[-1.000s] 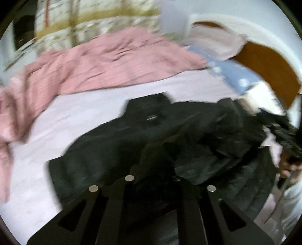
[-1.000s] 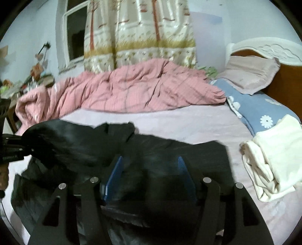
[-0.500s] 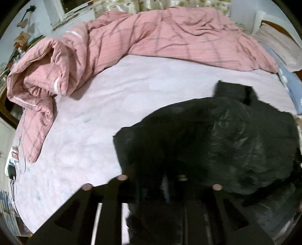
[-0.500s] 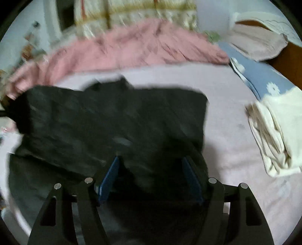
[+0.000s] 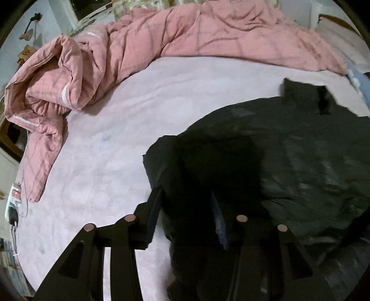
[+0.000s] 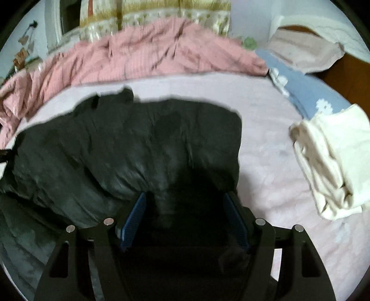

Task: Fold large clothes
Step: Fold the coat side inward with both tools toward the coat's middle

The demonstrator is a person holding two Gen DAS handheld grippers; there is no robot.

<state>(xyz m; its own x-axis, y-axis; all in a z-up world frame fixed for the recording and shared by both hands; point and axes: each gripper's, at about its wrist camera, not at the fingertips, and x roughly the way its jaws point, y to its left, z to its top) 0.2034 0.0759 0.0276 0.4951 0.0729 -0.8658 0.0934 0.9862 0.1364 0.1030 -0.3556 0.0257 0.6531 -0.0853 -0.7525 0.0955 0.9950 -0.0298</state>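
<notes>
While one black jacket (image 5: 289, 150) lies bunched, left gripper (image 5: 185, 208) is opening and right gripper (image 6: 185, 208) gapes, both astride it.

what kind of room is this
A bedroom, most likely. A bed sheet covers a wide mattress with a rumpled pink quilt along its far side, pillows lie against a wooden headboard, and a patterned curtain hangs behind.

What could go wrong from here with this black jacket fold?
The left gripper is opening over the puffy black jacket; once released, the folded layer may spring back open. The right gripper stands wide with jacket cloth between its fingers and could drag the fold when pulled away. The cream clothes lie close beside it and could get bumped.
</notes>
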